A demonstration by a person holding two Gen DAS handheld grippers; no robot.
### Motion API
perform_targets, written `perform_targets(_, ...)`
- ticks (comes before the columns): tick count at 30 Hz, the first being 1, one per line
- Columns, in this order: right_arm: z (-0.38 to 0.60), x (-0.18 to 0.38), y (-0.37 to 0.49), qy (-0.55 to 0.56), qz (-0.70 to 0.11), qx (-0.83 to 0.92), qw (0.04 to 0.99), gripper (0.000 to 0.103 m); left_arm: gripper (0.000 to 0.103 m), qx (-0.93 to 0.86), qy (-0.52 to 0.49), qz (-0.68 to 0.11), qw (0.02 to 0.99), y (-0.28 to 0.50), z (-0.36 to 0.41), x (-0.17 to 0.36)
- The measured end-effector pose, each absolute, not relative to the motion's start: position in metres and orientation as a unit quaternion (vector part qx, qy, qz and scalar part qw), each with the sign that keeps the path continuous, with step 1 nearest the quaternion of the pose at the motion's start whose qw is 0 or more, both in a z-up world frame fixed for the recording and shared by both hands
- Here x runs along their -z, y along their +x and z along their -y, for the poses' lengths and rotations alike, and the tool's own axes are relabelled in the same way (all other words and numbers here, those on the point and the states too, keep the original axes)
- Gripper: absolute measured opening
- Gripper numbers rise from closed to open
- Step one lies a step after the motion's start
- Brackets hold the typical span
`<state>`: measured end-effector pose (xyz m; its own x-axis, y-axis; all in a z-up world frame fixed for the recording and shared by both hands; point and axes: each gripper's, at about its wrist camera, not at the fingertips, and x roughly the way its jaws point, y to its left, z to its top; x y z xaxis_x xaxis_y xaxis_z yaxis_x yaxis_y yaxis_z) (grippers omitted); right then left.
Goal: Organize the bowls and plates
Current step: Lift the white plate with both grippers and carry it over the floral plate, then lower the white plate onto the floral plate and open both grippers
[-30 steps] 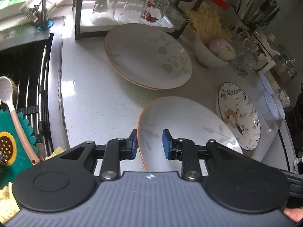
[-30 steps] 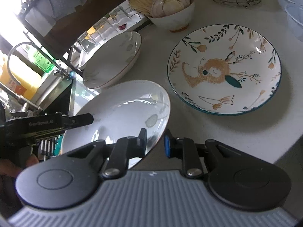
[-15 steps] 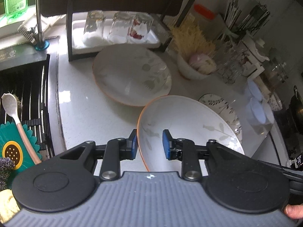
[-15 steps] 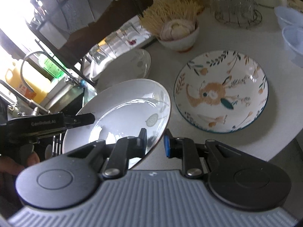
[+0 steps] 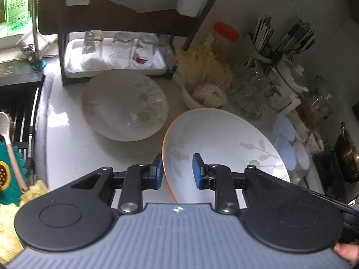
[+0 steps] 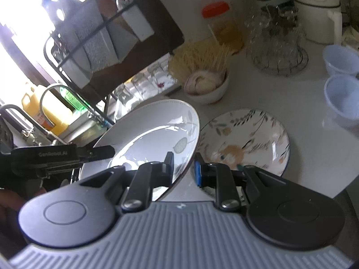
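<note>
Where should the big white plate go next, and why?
Probably over to the matching white plate lying flat by the glass rack, then down onto it. Both grippers, left and right, are shut on opposite rims of the held plate, which hangs tilted above the counter; the two plates look like a pair to stack.

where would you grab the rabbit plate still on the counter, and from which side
Take the rabbit plate by its raised rim on the near, counter-edge side. It lies flat with a shallow upturned lip, so one finger would likely go under the lip and one inside. The far side is crowded by the white bowl and blue cups.
</note>
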<state>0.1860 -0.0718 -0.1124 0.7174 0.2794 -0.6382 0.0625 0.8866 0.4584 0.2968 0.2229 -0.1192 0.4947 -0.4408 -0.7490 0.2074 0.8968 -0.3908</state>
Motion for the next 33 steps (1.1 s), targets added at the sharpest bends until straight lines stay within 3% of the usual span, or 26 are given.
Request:
perform_targets(11, 0.132, 0.111, 0.181, 0.232, -0.348, -0.053, 0.907, 0.022, 0.031, 0.203, -0.115, -0.475, 0.849, 0.298, -0.155, 0.118)
perform_targets(33, 0.177, 0.176, 0.193, 0.211, -0.391, -0.072, 0.893, 0.022, 0.031, 0.131, -0.085, -0.555, 0.817, 0.311, -0.094, 0.186)
